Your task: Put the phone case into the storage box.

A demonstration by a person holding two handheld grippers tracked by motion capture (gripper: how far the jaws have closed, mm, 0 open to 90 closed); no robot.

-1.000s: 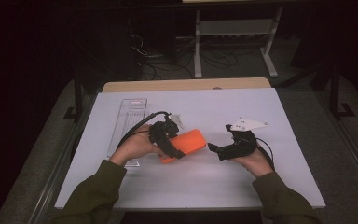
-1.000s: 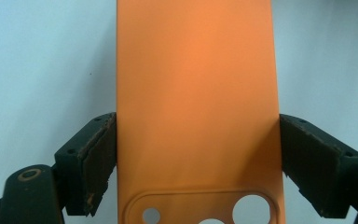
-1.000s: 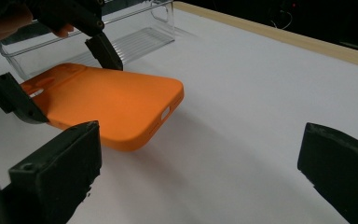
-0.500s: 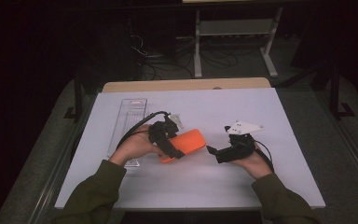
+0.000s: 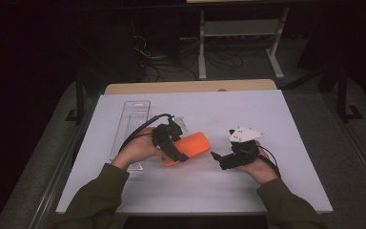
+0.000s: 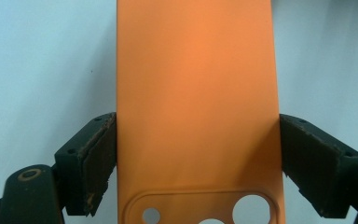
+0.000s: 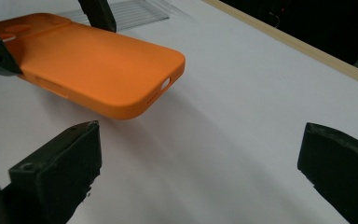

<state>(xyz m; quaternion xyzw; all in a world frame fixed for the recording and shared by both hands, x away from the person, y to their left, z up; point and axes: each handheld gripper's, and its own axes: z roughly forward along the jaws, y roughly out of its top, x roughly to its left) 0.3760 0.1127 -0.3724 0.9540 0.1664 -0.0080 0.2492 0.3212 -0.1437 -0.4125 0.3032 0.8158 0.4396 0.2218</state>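
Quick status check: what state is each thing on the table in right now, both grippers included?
Orange phone case: back side up, held by its two long edges, free end lifted off the table.
Left gripper: shut on the orange phone case.
Right gripper: open, nothing between its jaws, pointing at the case's free end.
Clear plastic tray: lying flat on the table, untouched.

Plain orange phone case (image 6: 196,93) on a white table (image 5: 267,191).
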